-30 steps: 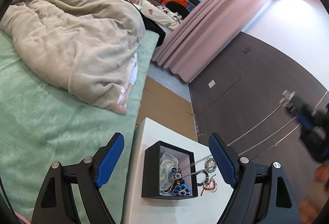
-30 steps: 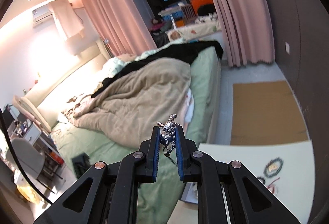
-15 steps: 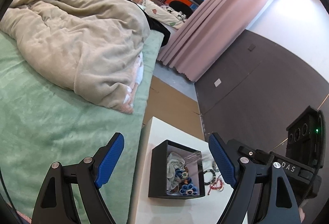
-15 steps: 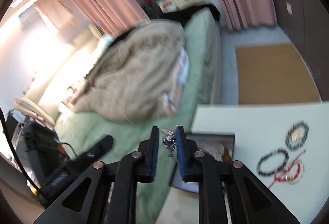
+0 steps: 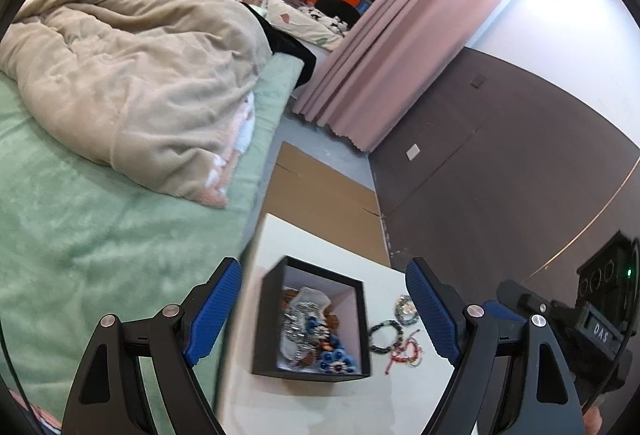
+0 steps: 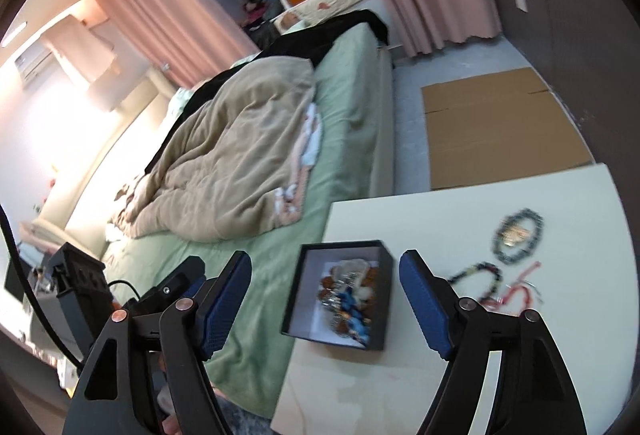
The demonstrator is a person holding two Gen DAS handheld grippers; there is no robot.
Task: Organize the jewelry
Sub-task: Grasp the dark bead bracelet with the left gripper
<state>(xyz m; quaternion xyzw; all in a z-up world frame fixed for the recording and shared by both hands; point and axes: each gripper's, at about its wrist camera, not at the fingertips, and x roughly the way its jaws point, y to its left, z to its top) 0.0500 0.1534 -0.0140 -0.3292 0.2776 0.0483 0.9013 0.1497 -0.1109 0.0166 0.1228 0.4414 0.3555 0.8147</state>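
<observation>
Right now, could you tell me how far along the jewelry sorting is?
Partly done. The black box on the table already holds a pile of pieces, a silver chain on top. Nothing is in hand: the right gripper has just opened above the box and is empty, and the left gripper is open too. Left to do: three bracelets beside the box.

Matt black box (image 6: 340, 331) on a smooth white table (image 6: 480, 203), fleecy beige blanket (image 5: 132, 75), ribbed blue fingers (image 5: 430, 311).

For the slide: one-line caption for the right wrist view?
Right gripper, fingers just opened, above black box of jewelry; three bracelets left.
</observation>
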